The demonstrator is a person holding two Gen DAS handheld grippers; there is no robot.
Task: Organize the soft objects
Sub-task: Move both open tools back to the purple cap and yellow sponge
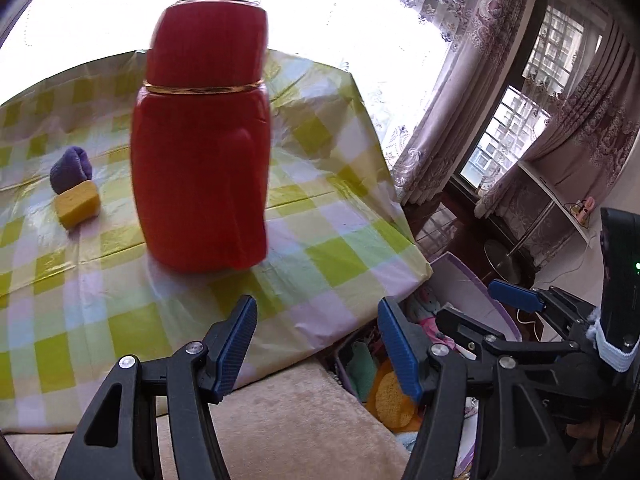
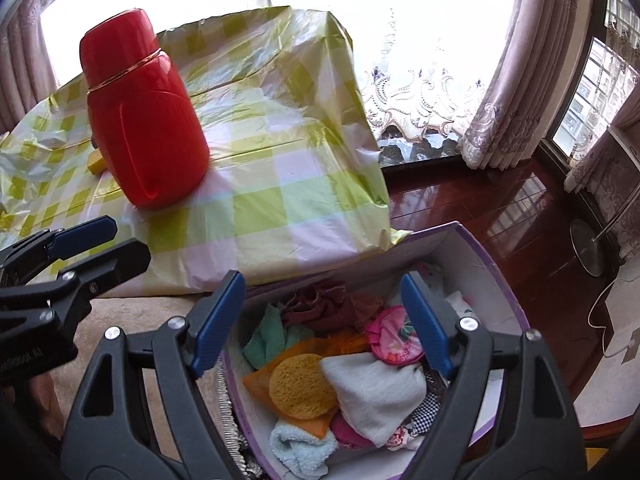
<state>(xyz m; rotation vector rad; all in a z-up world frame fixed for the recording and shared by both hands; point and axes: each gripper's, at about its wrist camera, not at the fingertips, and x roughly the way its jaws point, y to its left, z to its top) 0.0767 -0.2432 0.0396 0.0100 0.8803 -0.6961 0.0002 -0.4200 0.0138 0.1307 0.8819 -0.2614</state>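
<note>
Most soft items fill the box (image 2: 472, 248); yellow sponge (image 1: 78, 203) and purple cloth (image 1: 71, 169) remain far left on the tabletop (image 1: 320, 216), both tools, left tool (image 1: 316, 344) and right tool (image 2: 324, 320), spread apart, empty.

Flask (image 1: 200, 136) on table (image 1: 328, 216); sponge (image 1: 77, 203) left; box (image 2: 460, 256) beside table.

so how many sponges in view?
2. A yellow block sponge on the table beside the purple cloth; a round sponge in the box. More may be buried under fabrics.

It was a room in a home, with lacy curtains (image 2: 516, 80) at big windows (image 1: 504, 132), a shiny wood floor (image 2: 500, 216) and a checked tablecloth (image 2: 280, 184).
</note>
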